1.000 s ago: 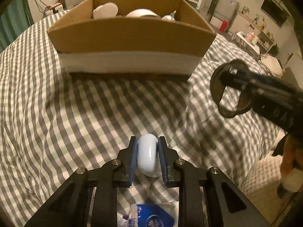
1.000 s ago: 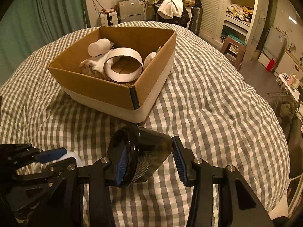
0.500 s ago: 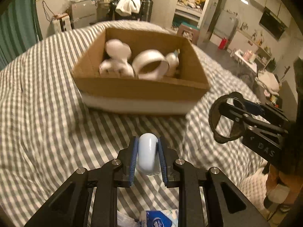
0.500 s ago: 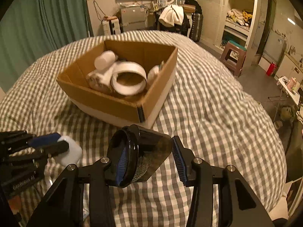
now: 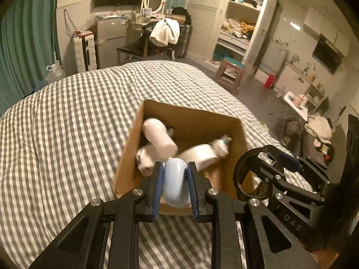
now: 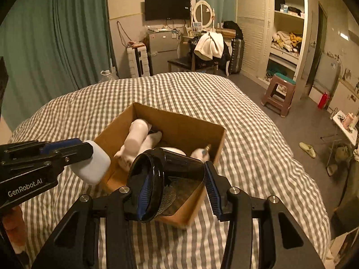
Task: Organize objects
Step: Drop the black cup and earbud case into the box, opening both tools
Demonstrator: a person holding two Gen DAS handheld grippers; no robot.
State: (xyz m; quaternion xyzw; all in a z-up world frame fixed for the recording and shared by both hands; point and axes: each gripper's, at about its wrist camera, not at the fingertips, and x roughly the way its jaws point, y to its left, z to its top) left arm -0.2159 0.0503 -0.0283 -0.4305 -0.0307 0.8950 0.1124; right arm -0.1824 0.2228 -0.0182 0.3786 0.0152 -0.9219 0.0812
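The cardboard box [image 6: 179, 132] sits open on the gray-and-white checked bedspread [image 6: 246, 134], its near side under both grippers. Inside, a white bottle [image 6: 136, 136] lies tilted toward the far-left corner on top of a pale, crumpled-looking item [image 6: 150, 143] that is too blurred to name. A wide white ring [image 5: 197, 154] lies toward the middle, and a small white bottle with a colored tip [image 6: 202, 153] rests against the right wall.

The left gripper [image 5: 175, 186] is clenched on a pale blue-white rounded container [image 5: 175, 183], held upright between the blue pads over the box's near-left edge. The right gripper [image 6: 177, 188] holds a dark translucent cup [image 6: 166, 174] lying on its side, mouth turned left. The left pad presses near its rim, while the right pad touches only the cup's narrow end, so how firm the grasp is I cannot tell. The cup hangs over the near-right corner of the box.

The left wrist view shows the cup end-on as a dark ring [image 5: 255, 174], and the ring in the box plainly. The right wrist view hides most of that ring behind the cup, but shows the blue-white container [image 6: 92, 163] from the side, wide and flat-faced, sticking out beyond the left fingers [image 6: 65, 154].
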